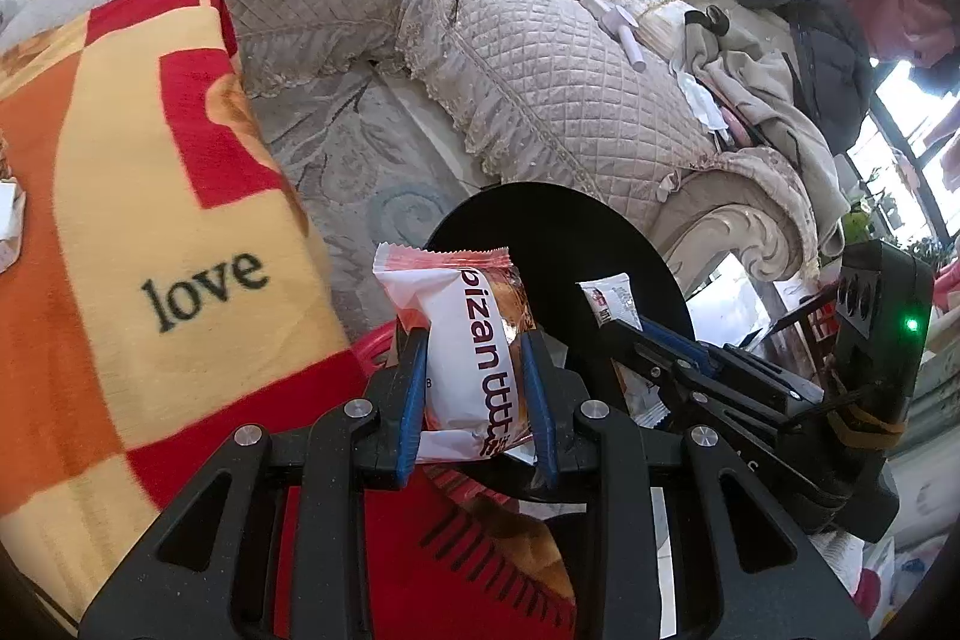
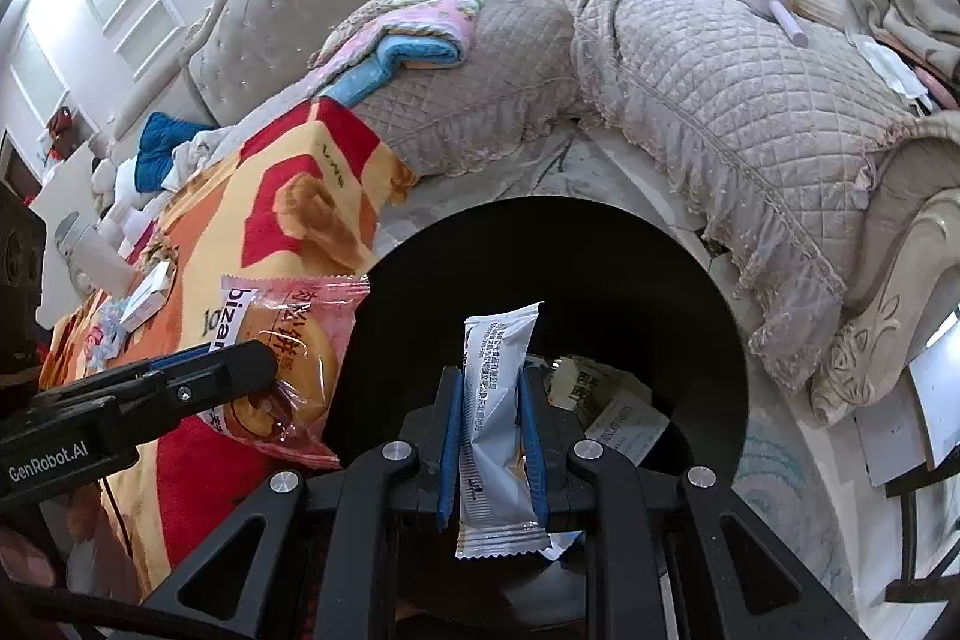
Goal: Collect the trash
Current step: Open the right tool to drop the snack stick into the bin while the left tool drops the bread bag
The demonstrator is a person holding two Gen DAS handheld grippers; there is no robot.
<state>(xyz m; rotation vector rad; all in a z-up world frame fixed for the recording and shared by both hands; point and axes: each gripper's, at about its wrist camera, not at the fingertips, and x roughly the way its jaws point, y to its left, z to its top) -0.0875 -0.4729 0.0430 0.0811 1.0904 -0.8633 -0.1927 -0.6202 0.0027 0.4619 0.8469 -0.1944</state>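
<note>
Two claws, one wrapper each: left claw [image 1: 474, 388] around pastry packet [image 1: 468, 340], right claw [image 2: 492, 436] around silver sachet [image 2: 495, 430].

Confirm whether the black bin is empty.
No: in the right wrist view, crumpled wrappers lie inside the black bin, below the silver packet.

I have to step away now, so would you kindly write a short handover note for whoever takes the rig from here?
Left gripper: shut on the pink-and-white snack wrapper, held beside the rim of the black bin.
Right gripper: shut on the silver sachet wrapper, held over the bin's opening.
Done: both pieces picked up; some paper trash already lies in the bin.
Left: release both wrappers into the bin. After that, small packets lie on the orange "love" blanket; whether they are trash is unclear.
</note>
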